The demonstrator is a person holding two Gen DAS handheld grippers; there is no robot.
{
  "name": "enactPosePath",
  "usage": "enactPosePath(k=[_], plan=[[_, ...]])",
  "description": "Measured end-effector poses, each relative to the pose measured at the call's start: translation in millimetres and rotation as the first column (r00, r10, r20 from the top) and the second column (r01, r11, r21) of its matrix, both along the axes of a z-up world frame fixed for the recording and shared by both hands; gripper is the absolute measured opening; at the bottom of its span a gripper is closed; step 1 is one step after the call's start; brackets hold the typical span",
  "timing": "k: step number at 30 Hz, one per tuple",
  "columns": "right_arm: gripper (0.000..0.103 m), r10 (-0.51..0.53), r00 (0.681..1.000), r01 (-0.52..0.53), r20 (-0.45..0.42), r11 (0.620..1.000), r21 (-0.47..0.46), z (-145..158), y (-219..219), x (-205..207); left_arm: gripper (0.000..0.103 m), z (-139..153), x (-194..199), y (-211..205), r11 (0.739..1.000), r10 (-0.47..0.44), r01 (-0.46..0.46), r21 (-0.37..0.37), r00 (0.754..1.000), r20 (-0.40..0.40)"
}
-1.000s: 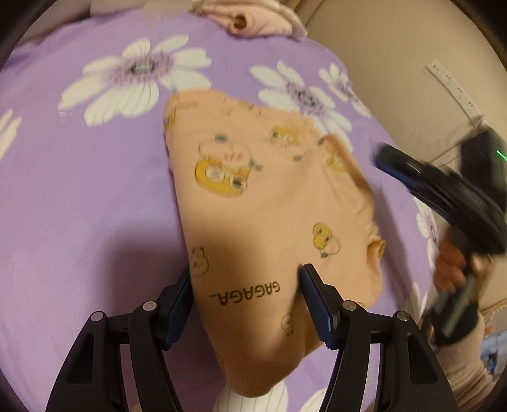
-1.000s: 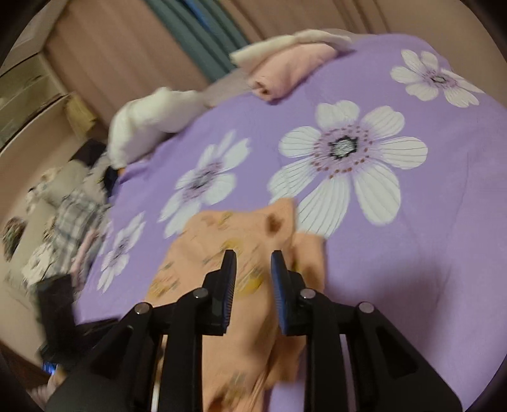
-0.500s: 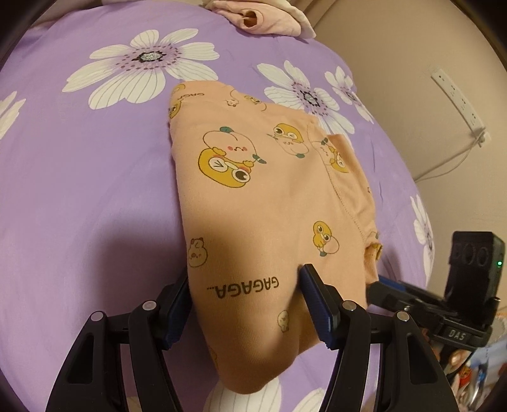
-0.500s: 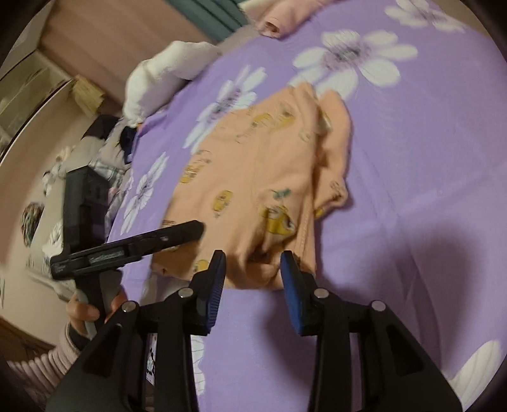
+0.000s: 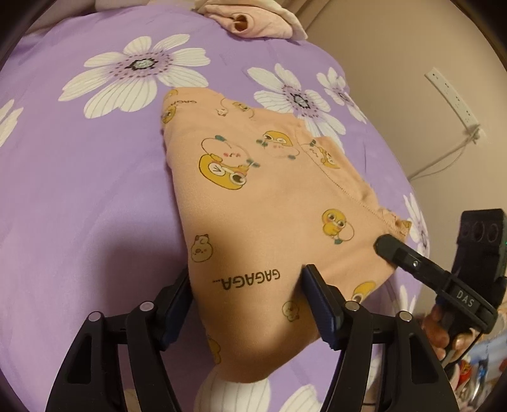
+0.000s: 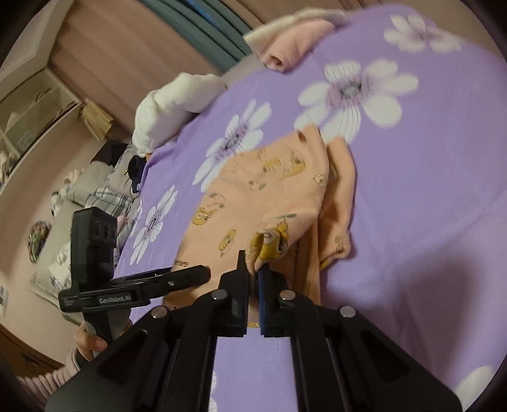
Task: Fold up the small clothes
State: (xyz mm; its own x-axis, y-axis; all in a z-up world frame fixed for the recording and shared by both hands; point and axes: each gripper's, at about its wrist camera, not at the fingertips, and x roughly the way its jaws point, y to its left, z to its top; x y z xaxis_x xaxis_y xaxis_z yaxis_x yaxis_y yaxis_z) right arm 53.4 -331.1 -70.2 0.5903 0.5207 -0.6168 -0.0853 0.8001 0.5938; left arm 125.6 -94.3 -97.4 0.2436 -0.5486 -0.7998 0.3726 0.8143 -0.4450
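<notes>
A small peach garment (image 5: 269, 202) printed with yellow cartoon ducks and the word GAGAGA lies folded on a purple flowered bedspread (image 5: 79, 190). My left gripper (image 5: 247, 285) is open, its fingers on either side of the garment's near end. My right gripper (image 6: 252, 275) is shut on the garment's near edge (image 6: 269, 244) and lifts a bunched fold of it. The right gripper also shows in the left wrist view (image 5: 389, 247), touching the garment's right edge. The left gripper shows in the right wrist view (image 6: 190, 275).
A rolled pink garment (image 5: 250, 19) lies at the far edge of the bed. A white bundle (image 6: 171, 104) sits at the bed's far left corner. A wall with a power strip (image 5: 453, 95) stands to the right. More clothes (image 6: 104, 196) lie beyond the bed's left side.
My right gripper has come in to the garment's near edge and shut on it, bunching the cloth up. My left gripper has stayed open over the garment's end.
</notes>
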Motion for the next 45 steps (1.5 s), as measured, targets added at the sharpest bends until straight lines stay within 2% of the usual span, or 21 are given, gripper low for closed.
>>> enactPosePath(k=[2, 5, 8, 10, 12, 14, 16, 20, 25, 29, 31, 33, 36, 38, 40, 41, 42, 45], plan=[[0.005, -0.006, 1.000, 0.005, -0.017, 0.996, -0.087, -1, 3, 4, 0.067, -6, 2, -4, 1.000, -0.001, 0.001, 0.024, 1.000, -0.011], [0.007, -0.004, 0.996, -0.010, -0.090, 0.987, -0.159, -23, 7, 11, 0.067, -12, 2, -4, 1.000, 0.003, -0.003, 0.029, 1.000, -0.020], [0.010, -0.005, 0.995, -0.010, -0.101, 0.989, -0.149, -30, 3, 9, 0.067, -2, -6, 2, 0.998, 0.000, -0.001, 0.059, 1.000, 0.011], [0.015, -0.014, 0.997, 0.002, -0.073, 0.987, -0.159, -20, -2, 2, 0.067, 11, -15, 7, 0.995, -0.001, -0.008, 0.101, 0.996, 0.086], [0.017, -0.028, 0.999, 0.020, -0.032, 0.977, -0.210, -8, -5, -4, 0.067, 21, -21, 12, 0.993, 0.002, -0.019, 0.113, 0.989, 0.148], [0.017, -0.031, 0.999, 0.036, 0.023, 0.964, -0.262, 5, -3, -10, 0.067, 31, -27, 16, 0.995, 0.011, -0.029, 0.092, 0.981, 0.195], [0.016, -0.026, 0.998, 0.042, 0.065, 0.962, -0.269, 15, -2, -11, 0.066, 35, -29, 14, 0.997, 0.011, -0.027, 0.072, 0.977, 0.214], [0.016, -0.009, 0.992, 0.039, 0.122, 0.968, -0.246, 24, 5, -3, 0.049, 30, -33, 1, 0.997, -0.028, 0.011, 0.076, 0.975, 0.221], [0.015, 0.044, 0.998, -0.031, 0.038, 0.953, -0.301, 0, 27, 5, 0.048, 13, -39, -8, 0.994, -0.059, 0.039, 0.101, 0.977, 0.206], [0.010, 0.033, 0.999, -0.043, -0.039, 0.949, -0.313, -23, 28, 1, 0.048, -6, -43, -14, 0.989, -0.082, 0.058, 0.139, 0.980, 0.180], [0.010, 0.029, 0.999, -0.041, -0.042, 0.951, -0.307, -27, 27, -1, 0.048, -5, -46, -15, 0.986, -0.094, 0.063, 0.152, 0.975, 0.202], [0.011, 0.034, 0.999, -0.044, -0.038, 0.950, -0.310, -26, 27, -2, 0.048, -2, -45, -12, 0.989, -0.086, 0.061, 0.134, 0.977, 0.193], [0.017, 0.046, 0.998, -0.054, -0.034, 0.957, -0.284, -20, 25, -6, 0.048, 6, -46, 0, 0.995, -0.063, 0.049, 0.084, 0.983, 0.175], [0.026, 0.051, 0.999, -0.053, -0.016, 0.966, -0.252, -15, 21, -12, 0.048, 11, -47, 8, 0.996, -0.041, 0.027, 0.080, 0.983, 0.178], [0.044, 0.045, 0.999, -0.046, -0.011, 0.976, -0.211, -11, 15, -17, 0.057, 13, -46, 16, 0.997, -0.012, -0.002, 0.083, 0.986, 0.169], [0.049, 0.034, 0.999, -0.035, -0.010, 0.980, -0.196, -10, 11, -20, 0.068, 14, -46, 21, 0.996, 0.007, -0.021, 0.083, 0.986, 0.166], [0.054, 0.021, 1.000, -0.022, -0.009, 0.982, -0.190, -9, 8, -21, 0.072, 14, -44, 25, 0.996, 0.024, -0.037, 0.078, 0.986, 0.163], [0.058, -0.017, 1.000, 0.014, -0.014, 0.988, -0.153, -8, -6, -22, 0.072, 12, -32, 41, 0.996, 0.084, -0.088, 0.028, 0.989, 0.125]])
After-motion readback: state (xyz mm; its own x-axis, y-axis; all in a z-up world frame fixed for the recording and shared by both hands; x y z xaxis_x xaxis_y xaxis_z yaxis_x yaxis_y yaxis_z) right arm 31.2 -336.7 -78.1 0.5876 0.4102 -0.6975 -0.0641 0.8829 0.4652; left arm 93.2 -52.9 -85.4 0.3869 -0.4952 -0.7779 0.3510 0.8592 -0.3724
